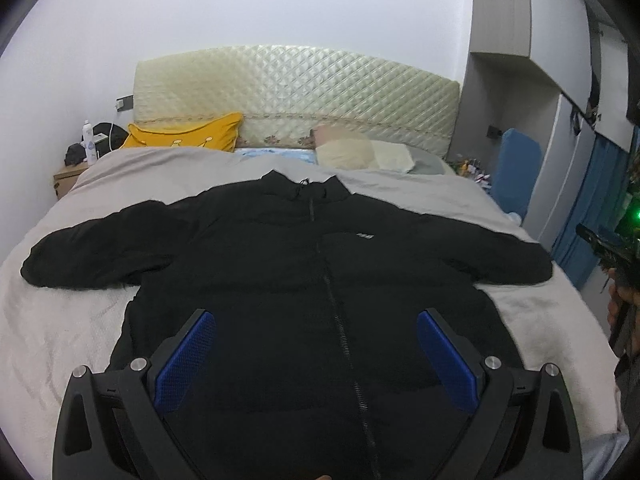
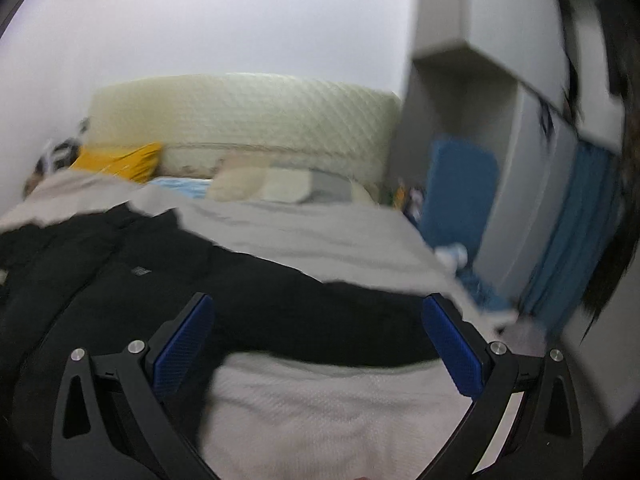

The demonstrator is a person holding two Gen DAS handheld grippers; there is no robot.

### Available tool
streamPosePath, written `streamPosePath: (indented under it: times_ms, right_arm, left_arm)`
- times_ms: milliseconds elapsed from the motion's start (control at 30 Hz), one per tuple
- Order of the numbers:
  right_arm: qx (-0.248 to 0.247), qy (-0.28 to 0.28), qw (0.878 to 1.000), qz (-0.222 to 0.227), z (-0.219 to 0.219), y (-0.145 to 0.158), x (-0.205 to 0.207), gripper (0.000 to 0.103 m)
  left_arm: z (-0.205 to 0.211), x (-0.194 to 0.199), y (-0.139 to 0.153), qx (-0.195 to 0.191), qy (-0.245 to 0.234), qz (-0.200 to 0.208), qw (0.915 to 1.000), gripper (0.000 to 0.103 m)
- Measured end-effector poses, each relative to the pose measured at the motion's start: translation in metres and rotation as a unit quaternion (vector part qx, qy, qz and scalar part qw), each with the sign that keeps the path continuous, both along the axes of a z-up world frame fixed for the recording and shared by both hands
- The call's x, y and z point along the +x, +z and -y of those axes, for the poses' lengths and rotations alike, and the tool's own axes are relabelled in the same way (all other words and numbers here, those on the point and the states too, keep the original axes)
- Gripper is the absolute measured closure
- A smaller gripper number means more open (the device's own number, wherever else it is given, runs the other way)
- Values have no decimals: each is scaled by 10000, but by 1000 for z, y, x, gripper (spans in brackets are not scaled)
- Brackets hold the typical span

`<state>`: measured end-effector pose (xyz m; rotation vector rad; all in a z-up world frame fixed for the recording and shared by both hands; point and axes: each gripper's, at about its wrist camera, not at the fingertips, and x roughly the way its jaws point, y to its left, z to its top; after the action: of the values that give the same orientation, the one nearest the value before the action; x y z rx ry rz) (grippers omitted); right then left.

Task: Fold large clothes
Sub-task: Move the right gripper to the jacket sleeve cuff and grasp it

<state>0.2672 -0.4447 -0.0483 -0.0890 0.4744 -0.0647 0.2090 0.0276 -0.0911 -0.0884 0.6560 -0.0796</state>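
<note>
A large black zip-up jacket [image 1: 304,272] lies face up on the bed, both sleeves spread out to the sides, collar toward the headboard. My left gripper [image 1: 316,316] is open and empty, hovering above the jacket's lower front near the zipper. In the right wrist view, which is blurred, my right gripper [image 2: 318,300] is open and empty above the jacket's right sleeve [image 2: 320,312]. The right gripper's body also shows at the right edge of the left wrist view [image 1: 616,248].
The bed has a grey-beige cover [image 1: 60,340] and a quilted cream headboard [image 1: 296,96]. A yellow pillow [image 1: 188,134] and beige pillows [image 1: 360,152] lie at its head. A nightstand [image 1: 68,176] with a bottle stands far left. A blue cushion [image 1: 516,168] and wardrobe stand on the right.
</note>
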Motion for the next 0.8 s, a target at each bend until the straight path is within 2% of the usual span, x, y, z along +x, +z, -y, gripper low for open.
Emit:
streamPosePath:
  times_ms: [67, 133, 167, 233, 300, 433, 567, 600, 667, 733, 800]
  right_arm:
    - [477, -255, 9985, -81, 32, -22, 26, 0]
    - [1104, -501, 9921, -328, 67, -48, 53, 0]
    - [1504, -699, 9850, -479, 90, -68, 70, 1]
    - [1941, -1008, 9734, -680, 116, -93, 84, 5]
    - [2370, -1363, 9586, -794, 146, -121, 100, 8]
    - [3190, -2002, 9233, -747, 196, -166, 115, 8]
    - [4013, -2466, 8807, -495, 240, -204, 123, 9]
    - [4073, -2484, 8780, -395, 243, -208, 124, 9]
    - [4034, -2420, 8823, -153, 245, -207, 129, 10]
    - [4074, -2302, 8837, -66, 246, -206, 137, 27]
    - [4246, -2190, 8784, -108, 247, -208, 143, 61]
  left_arm:
    - [-2, 8, -10, -13, -34, -62, 10000, 1]
    - [-4, 17, -22, 20, 27, -120, 9999, 1]
    - [-6, 21, -28, -3, 68, -144, 9999, 3]
    - [-13, 25, -39, -164, 216, -114, 9996, 3]
    - [-16, 33, -48, -95, 368, -89, 9992, 3]
    - [-19, 54, -61, 70, 507, -215, 9985, 3]
    - [-23, 66, -71, 63, 652, -274, 9975, 3]
    - [-24, 69, -74, 53, 678, -275, 9973, 3]
    - [-25, 74, -77, 39, 708, -245, 9972, 3]
    - [-26, 79, -81, 30, 745, -263, 9969, 3]
    - [-28, 84, -83, -27, 765, -344, 9965, 3]
